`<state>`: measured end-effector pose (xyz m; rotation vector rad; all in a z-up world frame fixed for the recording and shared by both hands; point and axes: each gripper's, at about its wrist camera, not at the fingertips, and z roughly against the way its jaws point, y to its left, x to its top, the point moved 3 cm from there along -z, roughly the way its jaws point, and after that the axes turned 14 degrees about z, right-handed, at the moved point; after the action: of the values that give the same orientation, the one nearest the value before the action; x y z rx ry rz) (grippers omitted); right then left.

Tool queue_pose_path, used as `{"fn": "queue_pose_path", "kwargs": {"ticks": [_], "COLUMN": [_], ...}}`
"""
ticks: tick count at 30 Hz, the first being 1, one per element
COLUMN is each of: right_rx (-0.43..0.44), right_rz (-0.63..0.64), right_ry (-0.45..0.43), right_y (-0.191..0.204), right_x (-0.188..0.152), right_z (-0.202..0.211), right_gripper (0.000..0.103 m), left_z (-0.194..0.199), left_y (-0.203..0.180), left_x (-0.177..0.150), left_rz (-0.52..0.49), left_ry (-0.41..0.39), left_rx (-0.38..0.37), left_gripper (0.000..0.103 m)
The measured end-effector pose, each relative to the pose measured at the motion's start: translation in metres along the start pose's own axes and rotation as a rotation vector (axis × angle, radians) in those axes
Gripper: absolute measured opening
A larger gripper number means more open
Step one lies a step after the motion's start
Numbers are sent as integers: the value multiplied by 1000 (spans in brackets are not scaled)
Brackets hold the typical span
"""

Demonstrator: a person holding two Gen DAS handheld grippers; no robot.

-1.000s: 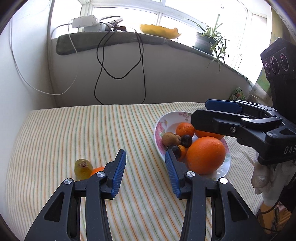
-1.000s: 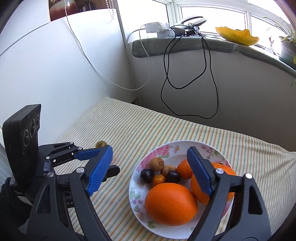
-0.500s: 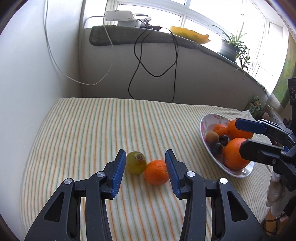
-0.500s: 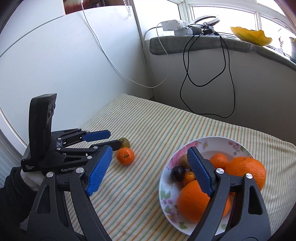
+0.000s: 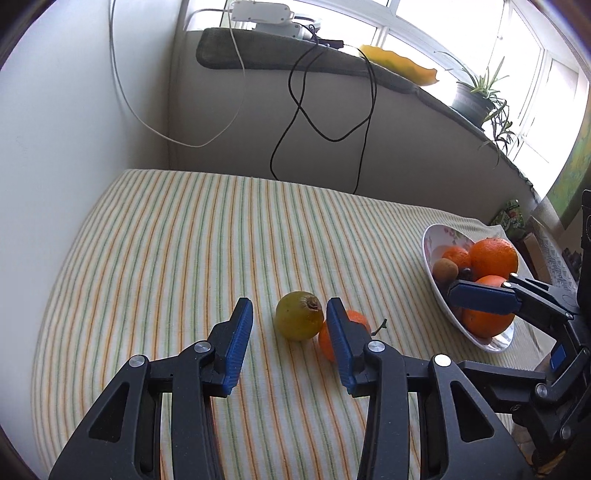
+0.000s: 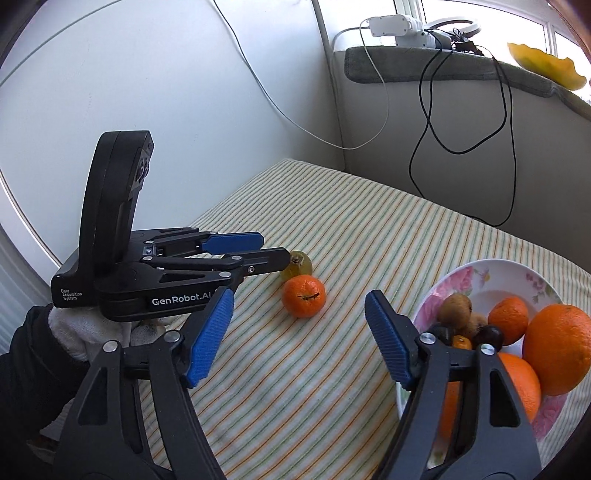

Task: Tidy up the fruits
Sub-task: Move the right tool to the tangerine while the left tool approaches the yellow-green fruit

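A yellow-green fruit (image 5: 299,315) and a small mandarin (image 5: 356,321) lie touching on the striped cloth. My left gripper (image 5: 290,319) is open with its jaws closing. The green fruit sits just past its tips, between the pads, and neither pad touches it. In the right wrist view the left gripper (image 6: 275,247) hides part of the green fruit (image 6: 303,264). My right gripper (image 6: 299,293) is open, its jaws also closing, with nothing between them. The mandarin (image 6: 303,295) lies just beyond its tips. The flowered plate (image 6: 498,266) at the right holds oranges (image 6: 557,347) and several small fruits.
A white wall (image 5: 55,147) bounds the table on the left. Cables (image 5: 303,110) hang down the back wall from the sill, which carries a power strip (image 5: 262,9), a yellow dish (image 5: 399,66) and a potted plant (image 5: 476,99). A white-gloved hand (image 6: 70,332) holds the left gripper.
Both grippers have swung left, away from the plate and toward the two loose fruits. The green fruit now sits between the left jaws. Both pairs of jaws stand narrower.
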<state>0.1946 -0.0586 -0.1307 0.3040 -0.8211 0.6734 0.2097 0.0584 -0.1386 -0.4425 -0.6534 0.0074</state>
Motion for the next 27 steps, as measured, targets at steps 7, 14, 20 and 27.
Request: {"fn": "queue_pose_path", "kwargs": {"ticks": [7,14,20,27], "right_rx": [19,-4,-47,-52], "right_rz": [-3,22,49,43], "right_ry": [30,87,114,130], "right_y": [4,8,12,8], "right_x": [-6,-13,-12,-11], "right_z": [-12,-32,-46,-58], "right_gripper": [69,60,53,53], "left_z": [-2,-2,-8,-15], "left_y": [15,13,4,2], "left_x": [3,5,4,5], "left_rz": [40,41,13,-5], "left_ry": [6,32,77,103], "left_rx": [-16,-53,-80,-97], "left_gripper": [39,39,39,39]}}
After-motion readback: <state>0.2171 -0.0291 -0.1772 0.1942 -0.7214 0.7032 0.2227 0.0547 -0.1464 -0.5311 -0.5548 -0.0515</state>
